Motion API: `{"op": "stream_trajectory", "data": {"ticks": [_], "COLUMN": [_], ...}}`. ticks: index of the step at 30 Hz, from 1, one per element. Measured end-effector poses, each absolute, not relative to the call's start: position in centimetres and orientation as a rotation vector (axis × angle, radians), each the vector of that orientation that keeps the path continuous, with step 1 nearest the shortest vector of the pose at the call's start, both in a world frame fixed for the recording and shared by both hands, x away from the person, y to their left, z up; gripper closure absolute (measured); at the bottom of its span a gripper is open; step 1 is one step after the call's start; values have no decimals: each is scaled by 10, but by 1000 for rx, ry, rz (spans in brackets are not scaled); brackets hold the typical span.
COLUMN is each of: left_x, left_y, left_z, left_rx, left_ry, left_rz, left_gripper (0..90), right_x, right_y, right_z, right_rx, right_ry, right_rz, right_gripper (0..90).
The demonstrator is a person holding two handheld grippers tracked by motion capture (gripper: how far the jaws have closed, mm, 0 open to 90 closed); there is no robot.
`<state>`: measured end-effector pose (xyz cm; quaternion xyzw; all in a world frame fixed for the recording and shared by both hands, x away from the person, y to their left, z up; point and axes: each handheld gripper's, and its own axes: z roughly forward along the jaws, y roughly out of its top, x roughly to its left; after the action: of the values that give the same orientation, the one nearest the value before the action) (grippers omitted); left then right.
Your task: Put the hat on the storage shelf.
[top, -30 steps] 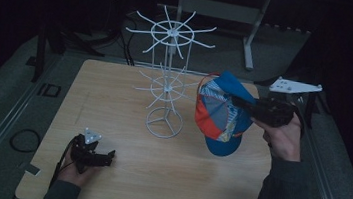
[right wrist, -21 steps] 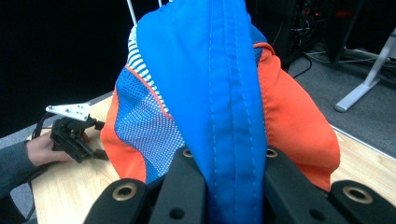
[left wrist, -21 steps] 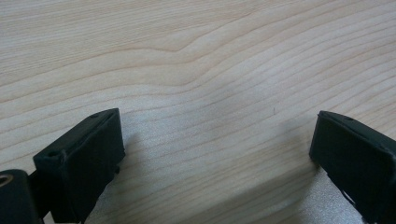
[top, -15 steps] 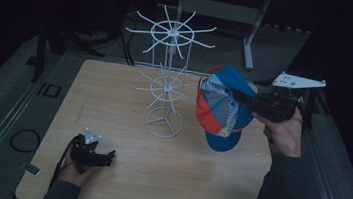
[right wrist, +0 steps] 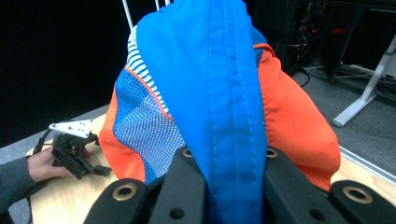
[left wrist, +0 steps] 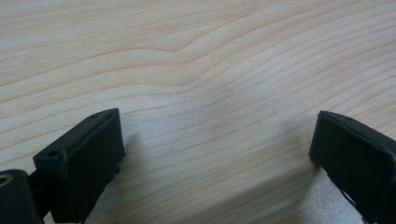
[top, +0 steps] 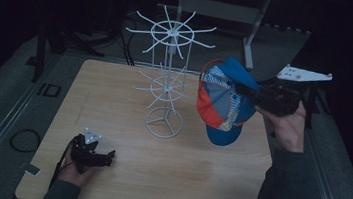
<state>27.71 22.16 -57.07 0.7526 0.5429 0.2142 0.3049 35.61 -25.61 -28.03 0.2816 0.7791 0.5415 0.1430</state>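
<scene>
Where the cap is: Your right hand-held gripper holds the cap up in the air, above the right side of the table. The cap is just beside the white wire rack, on the rack's right.

Right hand-held gripper: Its jaws are squeezed tight on a fold of the cap's blue cloth. You can see this up close in the right gripper view, where the blue cloth runs down between the two jaws.

Left hand-held gripper: Your left hand-held gripper rests low on the table near the front left. Its jaws are wide apart with nothing in them, and in the left gripper view you see bare wood between them.

What could go wrong: I think the cap could slip out, because you hold only a thin pinch of soft cloth. The cap could also bump the rack's thin arms and tip the rack, because the rack looks light and your other hand is well apart from it.

Which way the cap points: The cap hangs down. Its blue brim points at the table and a bit toward you. Its long line runs up and down, a little tilted.
</scene>
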Motion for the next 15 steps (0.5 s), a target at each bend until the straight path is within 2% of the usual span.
{"op": "stream_trajectory", "data": {"ticks": [15], "left_x": [277], "left_y": [222], "left_z": [-571], "left_rx": [1996], "left_ry": [1436], "left_rz": [567], "left_gripper": [31], "right_x": [362], "right_y": [-261], "right_z": [-277], "right_rx": [825], "right_ry": [2232], "right_rz": [1579], "right_gripper": [877]}}
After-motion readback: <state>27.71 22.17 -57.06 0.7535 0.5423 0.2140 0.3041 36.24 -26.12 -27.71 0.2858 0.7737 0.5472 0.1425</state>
